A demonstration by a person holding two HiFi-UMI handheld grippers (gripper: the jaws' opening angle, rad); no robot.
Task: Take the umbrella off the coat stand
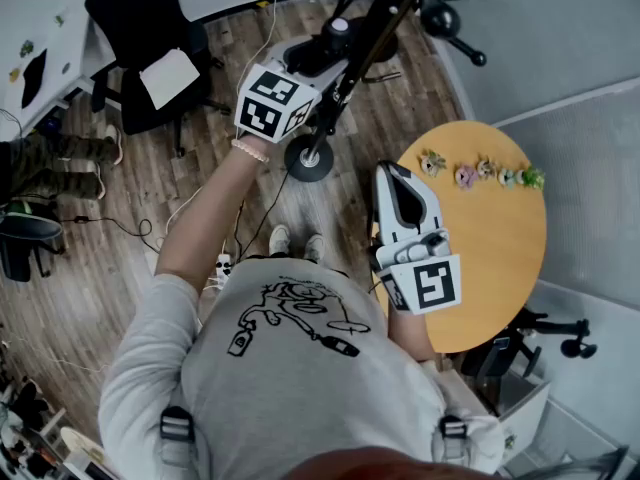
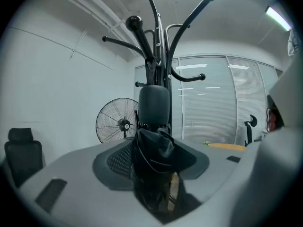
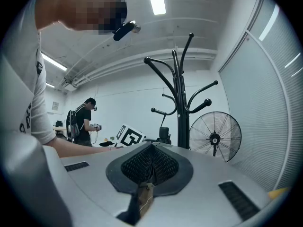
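Note:
The black coat stand point(image 1: 368, 56) rises from its round base point(image 1: 308, 160) on the wooden floor, and its curved hooks point(image 2: 158, 41) spread out above. A folded black umbrella point(image 2: 154, 109) hangs upright against the pole, with its grey handle on top and bunched fabric below. My left gripper point(image 1: 335, 40) reaches up to the pole and is shut on the umbrella's fabric point(image 2: 155, 152). My right gripper point(image 1: 392, 172) hovers over the table's edge, shut with nothing between its jaws point(image 3: 150, 162). From there the coat stand point(image 3: 180, 103) is some way ahead.
A round wooden table point(image 1: 500, 268) with small figures point(image 1: 480, 173) is at the right. A standing fan point(image 2: 118, 124) is behind the coat stand. A black office chair point(image 1: 150, 38) and floor cables point(image 1: 130, 228) lie to the left. Another person point(image 3: 85, 122) stands far back.

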